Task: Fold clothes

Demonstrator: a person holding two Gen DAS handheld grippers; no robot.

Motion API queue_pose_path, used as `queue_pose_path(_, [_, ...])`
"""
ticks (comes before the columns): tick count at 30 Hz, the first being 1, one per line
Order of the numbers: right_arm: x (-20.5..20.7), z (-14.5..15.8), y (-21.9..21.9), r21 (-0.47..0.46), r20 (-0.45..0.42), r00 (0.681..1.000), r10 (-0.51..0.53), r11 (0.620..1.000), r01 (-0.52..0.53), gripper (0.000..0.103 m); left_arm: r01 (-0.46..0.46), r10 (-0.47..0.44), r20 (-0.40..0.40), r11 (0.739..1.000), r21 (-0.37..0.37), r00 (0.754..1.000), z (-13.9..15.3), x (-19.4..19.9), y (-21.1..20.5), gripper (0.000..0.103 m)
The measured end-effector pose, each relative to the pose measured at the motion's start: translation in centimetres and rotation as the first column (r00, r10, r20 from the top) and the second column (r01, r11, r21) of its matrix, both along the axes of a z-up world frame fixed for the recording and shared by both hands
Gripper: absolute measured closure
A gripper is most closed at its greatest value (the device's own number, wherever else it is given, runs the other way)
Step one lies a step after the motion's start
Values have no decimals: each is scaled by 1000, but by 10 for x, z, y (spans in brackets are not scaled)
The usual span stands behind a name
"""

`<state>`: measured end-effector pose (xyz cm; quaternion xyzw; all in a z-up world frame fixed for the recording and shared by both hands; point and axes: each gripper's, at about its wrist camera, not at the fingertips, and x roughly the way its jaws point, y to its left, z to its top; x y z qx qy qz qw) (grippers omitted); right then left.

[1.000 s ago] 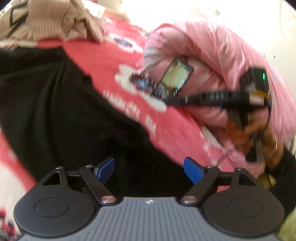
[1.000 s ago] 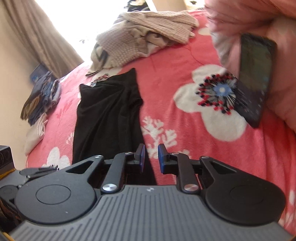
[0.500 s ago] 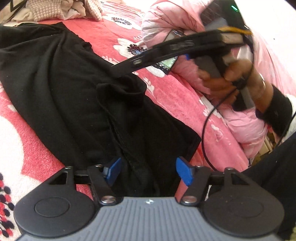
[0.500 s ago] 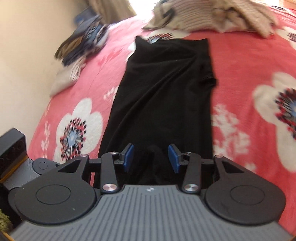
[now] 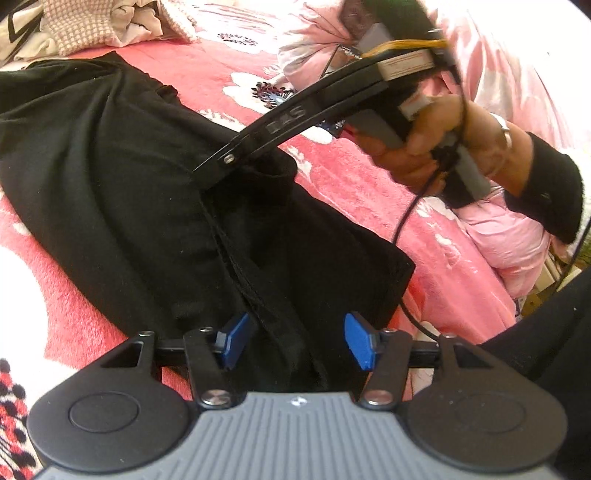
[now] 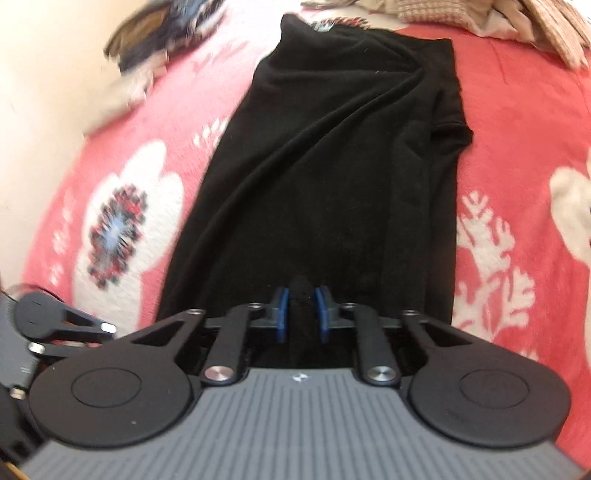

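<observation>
- right wrist view: the right gripper (image 6: 300, 312) has its blue pads pinched on a ridge of the black garment (image 6: 332, 155) at its near end.
- the garment's long axis runs straight away from that gripper, toward the far edge of the red floral blanket (image 6: 517, 122), where a beige pile of clothes (image 6: 546, 26) lies.
- left gripper (image 5: 295, 341) hovers with jaws apart over the same near end, a seam between them.
- both grippers sit at the near end; the edge under them is hidden, and the blurred bundle (image 6: 166, 40) is hard to make out.

Matt black cloth garment (image 6: 332, 155), fleecy blanket (image 6: 517, 147)
</observation>
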<state>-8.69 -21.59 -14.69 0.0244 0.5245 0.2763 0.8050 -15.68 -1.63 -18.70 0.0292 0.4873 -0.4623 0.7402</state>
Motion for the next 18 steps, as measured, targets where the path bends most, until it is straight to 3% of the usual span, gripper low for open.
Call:
queue_pose_path(3, [-11,9,-12,51,12,1000,-26,998,26,96,3,-3,15,1000,15,1000,-2,-1,-5,54])
queue_pose_path(7, [-24,20,-25,135,38,998,-43,990,37,96,6,-8,34,999,36,999,-4,-2,-12,73])
queue_pose_path(9, [-32,27,-32,172,59,998,-38,985,27,96,8,-10,43,999,43,999,-5,-3,-15,76])
queue_pose_path(13, [-45,40,-44,175,105,995,3,984,-21,96,19,-22,64,999,45,998,-4,-7,-14,85])
queue_pose_path(18, [-66,51,-63,111,122,990,70,990,-84,96,65,-69,100,997,37,993,-1,-16,-15,89])
